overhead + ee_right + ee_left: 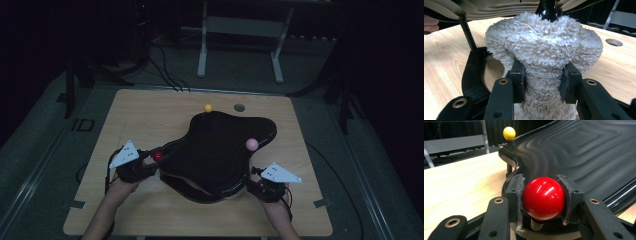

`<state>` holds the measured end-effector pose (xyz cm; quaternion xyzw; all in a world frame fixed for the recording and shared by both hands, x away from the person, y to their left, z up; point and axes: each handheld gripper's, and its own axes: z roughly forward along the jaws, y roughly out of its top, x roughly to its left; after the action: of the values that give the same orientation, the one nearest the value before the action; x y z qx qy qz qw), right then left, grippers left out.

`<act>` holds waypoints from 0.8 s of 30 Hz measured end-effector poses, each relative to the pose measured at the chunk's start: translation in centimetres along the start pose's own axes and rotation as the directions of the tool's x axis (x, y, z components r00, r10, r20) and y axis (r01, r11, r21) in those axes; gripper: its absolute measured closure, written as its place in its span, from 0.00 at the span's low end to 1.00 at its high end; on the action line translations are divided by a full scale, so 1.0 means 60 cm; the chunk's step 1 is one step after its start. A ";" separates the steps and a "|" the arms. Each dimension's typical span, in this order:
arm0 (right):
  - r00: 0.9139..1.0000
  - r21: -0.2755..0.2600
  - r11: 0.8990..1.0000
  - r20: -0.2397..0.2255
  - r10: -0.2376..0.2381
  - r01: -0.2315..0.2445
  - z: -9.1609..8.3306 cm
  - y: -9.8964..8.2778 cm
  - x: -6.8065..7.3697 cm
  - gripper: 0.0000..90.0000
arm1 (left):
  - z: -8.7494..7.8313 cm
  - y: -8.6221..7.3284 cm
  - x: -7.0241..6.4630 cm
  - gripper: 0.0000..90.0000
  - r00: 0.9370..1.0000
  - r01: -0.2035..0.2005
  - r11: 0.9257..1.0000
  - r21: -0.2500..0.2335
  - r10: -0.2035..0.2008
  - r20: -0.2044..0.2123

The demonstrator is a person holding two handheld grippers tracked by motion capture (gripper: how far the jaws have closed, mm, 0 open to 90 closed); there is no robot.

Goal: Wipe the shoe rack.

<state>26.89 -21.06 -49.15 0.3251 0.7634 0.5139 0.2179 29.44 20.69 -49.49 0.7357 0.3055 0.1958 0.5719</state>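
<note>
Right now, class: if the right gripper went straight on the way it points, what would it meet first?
The right gripper is already shut on the fluffy white cloth. Past it, probably the black stem under the black tray; depth is unclear.

The black ribbed plastic tray (220,150) stands raised on posts at the centre of the light wooden table (150,115). The yellow ball knob (208,107) sits at its far edge, the pink ball knob (252,144) at its right edge, the red ball knob (158,155) at its left edge. The white fluffy cloth (544,50) lies under its near right part. The round hole in the tabletop (239,107) lies just right of the yellow ball knob.
</note>
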 end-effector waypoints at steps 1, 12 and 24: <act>1.000 0.001 1.000 0.000 -0.002 0.002 0.000 0.000 0.000 0.69 | 0.000 0.000 0.000 0.64 1.000 0.000 1.000 -0.001 0.000 0.001; 1.000 0.068 0.998 0.002 -0.003 0.003 0.017 -0.032 0.000 0.69 | 0.009 -0.001 -0.008 0.64 0.999 0.000 1.000 0.026 0.001 -0.038; 1.000 0.083 0.997 0.005 0.003 -0.003 0.020 -0.046 0.000 0.70 | 0.009 -0.004 -0.006 0.66 1.000 -0.011 1.000 0.008 0.011 -0.028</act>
<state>26.91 -21.01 -52.15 0.3362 0.7831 0.4813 0.2052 29.46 20.14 -49.86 0.7367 0.3102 0.2081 0.5637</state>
